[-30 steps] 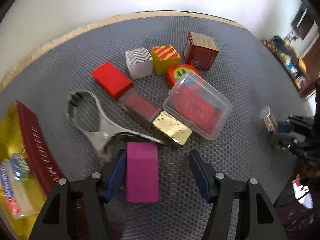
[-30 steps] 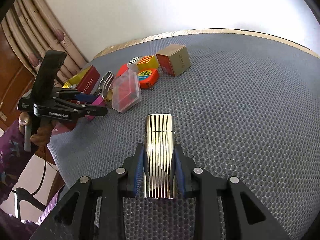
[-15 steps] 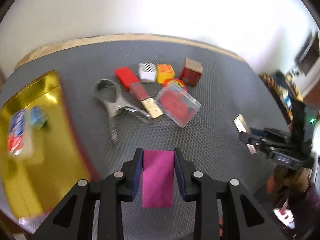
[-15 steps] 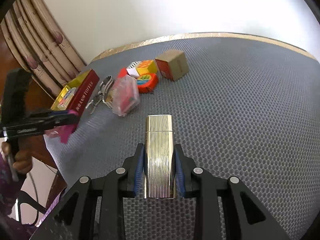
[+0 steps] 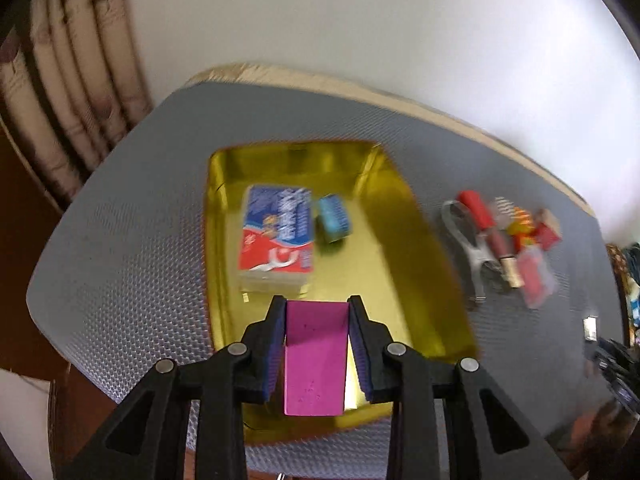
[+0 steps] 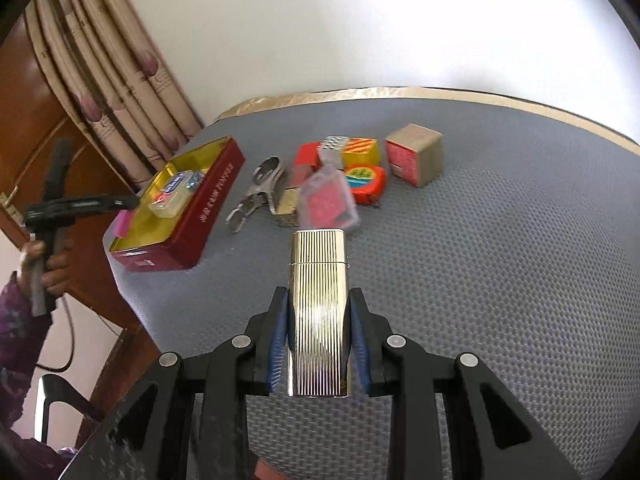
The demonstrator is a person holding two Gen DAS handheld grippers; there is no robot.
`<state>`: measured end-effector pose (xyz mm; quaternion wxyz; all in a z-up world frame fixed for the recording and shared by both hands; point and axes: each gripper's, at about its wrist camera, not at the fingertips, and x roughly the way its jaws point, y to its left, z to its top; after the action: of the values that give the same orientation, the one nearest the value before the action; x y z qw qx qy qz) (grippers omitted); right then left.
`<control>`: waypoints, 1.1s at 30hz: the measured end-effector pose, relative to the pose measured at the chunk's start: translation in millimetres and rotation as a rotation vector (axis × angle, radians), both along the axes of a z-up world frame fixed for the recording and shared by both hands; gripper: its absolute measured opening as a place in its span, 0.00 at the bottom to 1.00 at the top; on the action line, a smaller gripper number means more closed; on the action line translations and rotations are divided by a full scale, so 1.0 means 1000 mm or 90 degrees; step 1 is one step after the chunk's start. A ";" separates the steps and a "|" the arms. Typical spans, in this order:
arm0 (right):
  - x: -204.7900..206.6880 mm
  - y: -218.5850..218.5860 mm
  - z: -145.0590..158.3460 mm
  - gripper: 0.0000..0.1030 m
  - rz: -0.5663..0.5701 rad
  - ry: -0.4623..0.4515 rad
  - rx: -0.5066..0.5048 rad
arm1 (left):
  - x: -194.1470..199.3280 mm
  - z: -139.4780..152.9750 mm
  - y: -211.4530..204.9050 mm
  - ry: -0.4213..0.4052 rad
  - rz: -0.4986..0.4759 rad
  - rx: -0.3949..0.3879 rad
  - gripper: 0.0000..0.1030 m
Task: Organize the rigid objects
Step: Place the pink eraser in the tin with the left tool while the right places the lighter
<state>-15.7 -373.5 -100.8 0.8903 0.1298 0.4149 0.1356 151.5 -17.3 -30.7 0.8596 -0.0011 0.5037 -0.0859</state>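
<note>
Faint lettering on red tin [image 6: 208,208] side, not legible

The right gripper [image 6: 319,344] is clamping a ribbed silver lighter [image 6: 319,312] above the grey mat [image 6: 500,280]. At far left, the left gripper [image 6: 120,208] is holding a magenta block [image 6: 121,225] over the near end of the gold-lined red tin [image 6: 200,208].
</note>
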 end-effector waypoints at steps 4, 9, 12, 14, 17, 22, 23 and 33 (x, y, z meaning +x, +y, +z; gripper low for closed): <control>0.005 0.020 0.013 0.26 0.023 -0.009 -0.007 | 0.006 -0.022 0.004 0.009 0.021 0.003 0.30; 0.019 0.050 0.029 0.26 0.065 -0.023 -0.001 | 0.012 -0.039 -0.006 0.003 0.028 0.009 0.29; 0.033 0.073 0.039 0.26 0.093 -0.032 0.017 | 0.010 -0.040 -0.008 0.007 0.030 0.006 0.31; 0.043 0.088 0.046 0.26 0.114 -0.035 0.029 | 0.005 -0.034 -0.007 -0.005 0.052 0.019 0.36; 0.064 0.118 0.057 0.26 0.153 -0.043 0.054 | -0.014 -0.014 -0.006 -0.045 0.077 0.029 0.38; 0.109 0.178 0.058 0.26 0.215 -0.017 0.083 | -0.056 0.015 0.004 -0.097 0.126 0.057 0.55; 0.116 0.187 0.054 0.26 0.220 -0.007 0.085 | -0.067 0.017 0.007 -0.108 0.135 0.056 0.58; 0.177 0.245 0.006 0.26 0.192 0.103 0.030 | -0.080 0.008 0.010 -0.116 0.110 0.074 0.59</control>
<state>161.7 -128.9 -94.3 0.8205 0.0972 0.4964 0.2663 71.3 -7.1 -22.9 0.9046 0.0128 0.4256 0.0183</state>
